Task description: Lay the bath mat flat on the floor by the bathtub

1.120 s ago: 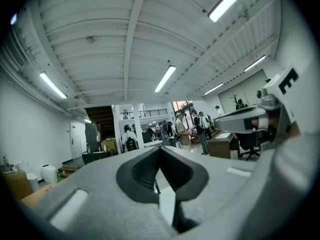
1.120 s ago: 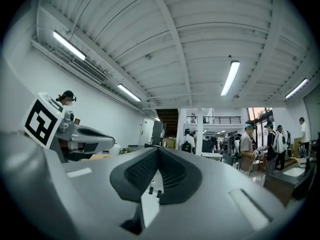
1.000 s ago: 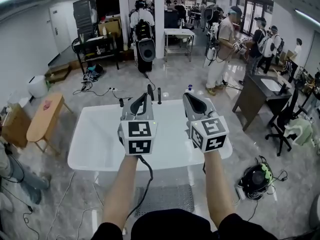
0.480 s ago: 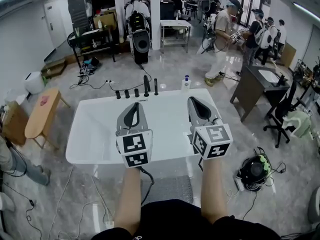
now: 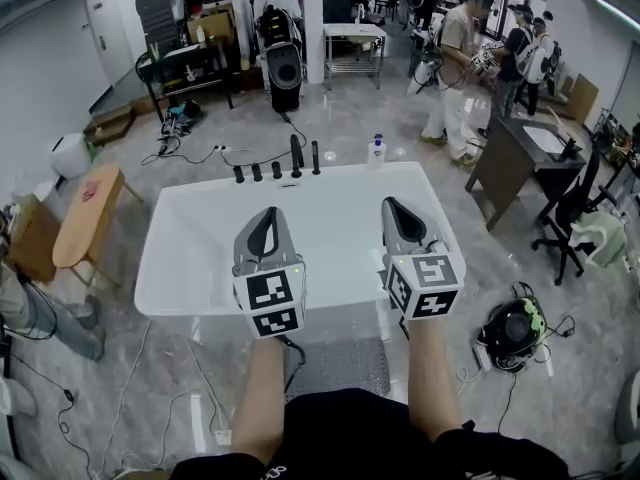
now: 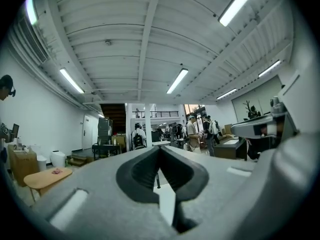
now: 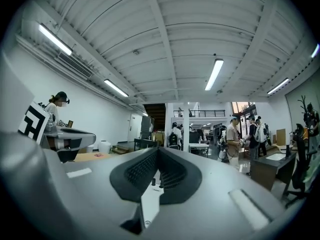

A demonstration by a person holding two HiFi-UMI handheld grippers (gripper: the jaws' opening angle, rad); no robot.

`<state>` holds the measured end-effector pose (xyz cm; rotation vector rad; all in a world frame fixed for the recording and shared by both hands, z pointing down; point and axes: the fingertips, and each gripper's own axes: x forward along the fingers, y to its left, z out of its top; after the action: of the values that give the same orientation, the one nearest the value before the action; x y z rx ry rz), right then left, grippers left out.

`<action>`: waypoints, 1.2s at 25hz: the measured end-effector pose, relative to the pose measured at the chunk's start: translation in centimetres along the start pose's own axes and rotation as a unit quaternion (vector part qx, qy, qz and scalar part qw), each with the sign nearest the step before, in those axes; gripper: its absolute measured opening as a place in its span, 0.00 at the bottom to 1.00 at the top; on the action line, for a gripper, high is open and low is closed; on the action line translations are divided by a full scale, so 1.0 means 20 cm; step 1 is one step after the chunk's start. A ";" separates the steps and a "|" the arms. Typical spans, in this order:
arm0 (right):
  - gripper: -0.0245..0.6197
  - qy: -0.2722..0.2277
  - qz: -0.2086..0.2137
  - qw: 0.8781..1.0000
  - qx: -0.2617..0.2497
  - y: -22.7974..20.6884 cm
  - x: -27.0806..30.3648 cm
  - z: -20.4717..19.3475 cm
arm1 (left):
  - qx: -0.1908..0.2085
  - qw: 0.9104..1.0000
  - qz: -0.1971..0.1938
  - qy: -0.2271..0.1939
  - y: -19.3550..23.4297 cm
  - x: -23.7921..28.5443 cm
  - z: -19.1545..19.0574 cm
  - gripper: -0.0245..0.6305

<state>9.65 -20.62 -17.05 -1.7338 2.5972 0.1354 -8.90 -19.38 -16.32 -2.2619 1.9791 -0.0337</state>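
A grey bath mat [image 5: 340, 366] is seen lying on the marble floor just beside the near edge of a white bathtub [image 5: 165, 268], between the person's forearms. Over that near edge, the left gripper [image 5: 266, 212] and right gripper [image 5: 392, 204] are held side by side, each with its jaws closed together and nothing between them. Black tap fittings [image 5: 296, 156] are mounted along the far edge.

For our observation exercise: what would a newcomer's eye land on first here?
The white bathtub fills the middle of the head view. Over its near rim hang the left gripper and right gripper, both shut and empty. The grey bath mat lies on the floor beside it.
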 end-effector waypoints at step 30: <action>0.05 -0.023 0.034 0.999 -0.019 0.26 0.10 0.02 | -0.001 1.000 -0.018 0.025 0.12 -0.02 -0.06 0.04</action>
<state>4.12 -20.51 -17.24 -1.6345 2.6370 0.2244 -11.35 -19.47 -15.40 -2.3201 1.9635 -0.0919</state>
